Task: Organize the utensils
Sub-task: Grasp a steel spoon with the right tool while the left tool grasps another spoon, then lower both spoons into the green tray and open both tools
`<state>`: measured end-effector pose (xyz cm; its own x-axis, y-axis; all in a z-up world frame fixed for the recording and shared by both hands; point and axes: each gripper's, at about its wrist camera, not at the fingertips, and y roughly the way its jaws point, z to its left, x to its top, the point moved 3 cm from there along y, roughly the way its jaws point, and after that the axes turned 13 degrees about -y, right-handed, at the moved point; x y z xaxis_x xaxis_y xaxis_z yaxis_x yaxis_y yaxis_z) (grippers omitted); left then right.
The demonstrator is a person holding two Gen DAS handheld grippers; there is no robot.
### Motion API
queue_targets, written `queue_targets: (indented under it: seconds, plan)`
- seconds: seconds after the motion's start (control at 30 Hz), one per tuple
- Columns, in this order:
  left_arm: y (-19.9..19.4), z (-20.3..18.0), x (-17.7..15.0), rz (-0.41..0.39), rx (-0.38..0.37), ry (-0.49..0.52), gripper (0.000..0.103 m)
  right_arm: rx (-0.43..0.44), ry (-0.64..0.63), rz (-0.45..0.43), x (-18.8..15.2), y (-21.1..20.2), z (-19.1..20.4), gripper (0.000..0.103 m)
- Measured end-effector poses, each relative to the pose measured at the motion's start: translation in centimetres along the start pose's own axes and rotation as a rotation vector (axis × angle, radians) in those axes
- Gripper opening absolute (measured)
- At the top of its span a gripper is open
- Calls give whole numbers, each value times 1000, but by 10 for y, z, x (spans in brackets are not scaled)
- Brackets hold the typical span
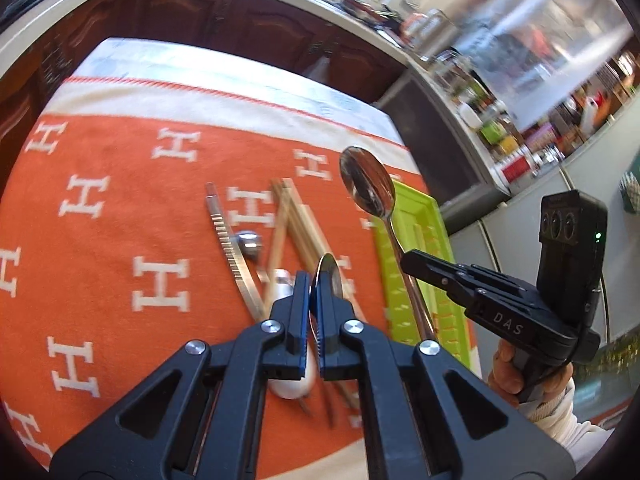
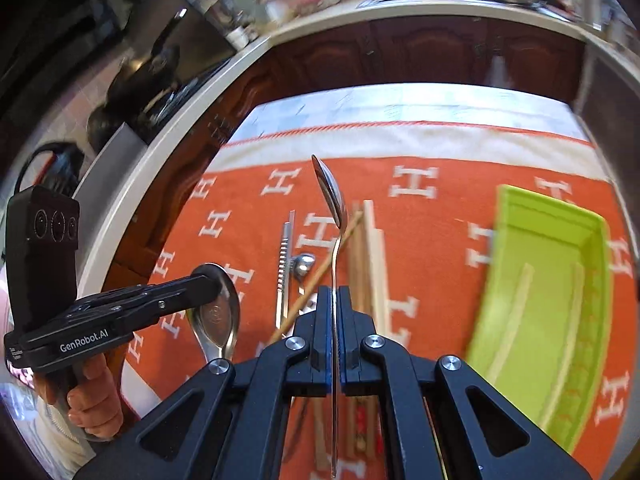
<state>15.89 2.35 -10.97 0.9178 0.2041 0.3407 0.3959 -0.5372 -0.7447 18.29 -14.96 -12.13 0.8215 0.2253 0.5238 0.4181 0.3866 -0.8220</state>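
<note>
Both grippers hold spoons above the orange-clothed surface (image 1: pixel 120 208) — left gripper (image 1: pixel 315 300) jaws clamp a short spoon (image 2: pixel 216 312), right gripper (image 2: pixel 335 308) jaws clamp a long-handled spoon (image 1: pixel 370 188) — beside the green tray (image 2: pixel 560 300) near the right edge.

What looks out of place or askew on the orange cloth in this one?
The chopsticks lie crossed and fanned out rather than parallel, one angled across the flat serrated tool. The green tray appears empty. Each hand-held gripper, left and right, is shut on a spoon.
</note>
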Motion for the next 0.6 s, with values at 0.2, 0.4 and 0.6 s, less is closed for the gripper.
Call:
queue_targets:
  seconds: [0.2, 0.4, 0.6]
  plan:
    - [13, -73, -21, 55, -32, 136, 1, -117, 131, -54, -44, -61, -45, 1]
    - [52, -136, -42, 125, -12, 277, 1, -215, 313, -63, -99, -92, -100, 2]
    - [105, -163, -51, 193, 66, 368, 1, -212, 430, -55, -131, -88, -126, 2]
